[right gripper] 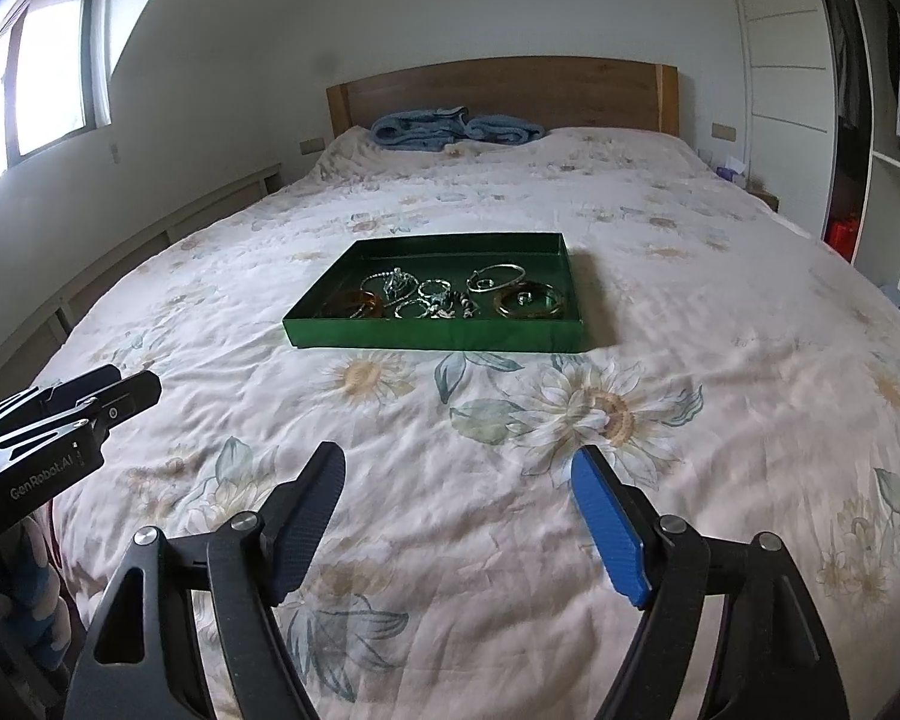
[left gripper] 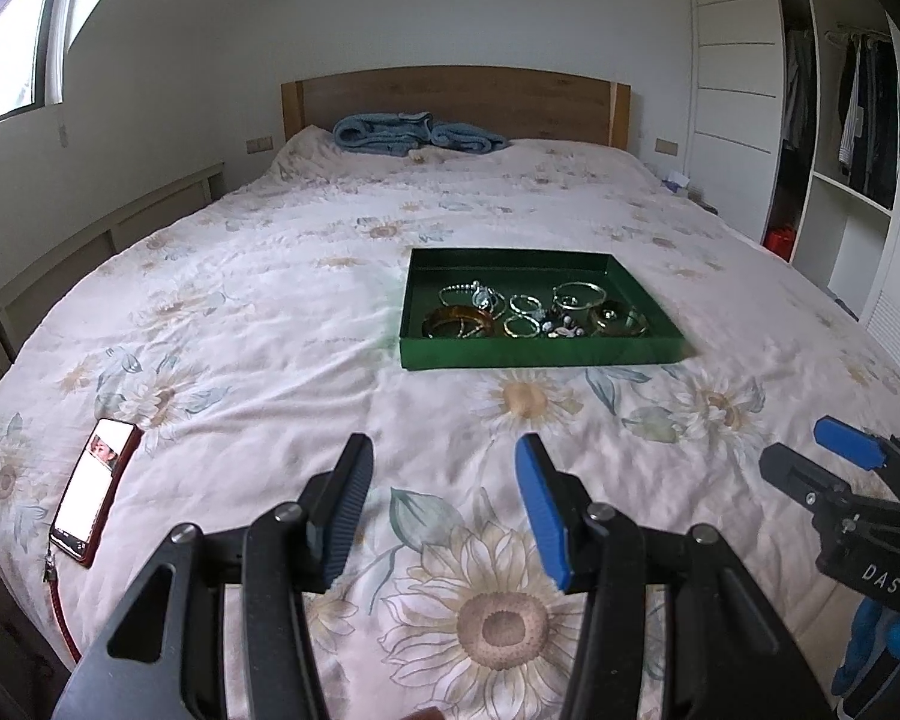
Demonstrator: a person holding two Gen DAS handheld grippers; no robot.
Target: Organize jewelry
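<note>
A shallow green tray (left gripper: 534, 354) (right gripper: 438, 338) lies on the bed, holding several bangles, rings and chains. An amber bangle (left gripper: 457, 321) (right gripper: 354, 303) lies at its near left, and a second amber-green bangle (left gripper: 619, 320) (right gripper: 529, 301) at its near right. Silver pieces (left gripper: 525, 315) (right gripper: 432, 299) lie between them. My left gripper (left gripper: 444, 462) is open and empty over the bedspread, well short of the tray. My right gripper (right gripper: 457, 468) is open and empty too, also short of the tray. Each gripper shows at the edge of the other's view (left gripper: 834, 456) (right gripper: 114, 387).
The bed has a floral bedspread (left gripper: 306, 312). A phone (left gripper: 93, 495) with a lit screen lies near the bed's left edge. A blue folded towel (left gripper: 414, 133) lies by the wooden headboard (left gripper: 450, 93). An open wardrobe (left gripper: 840, 138) stands to the right.
</note>
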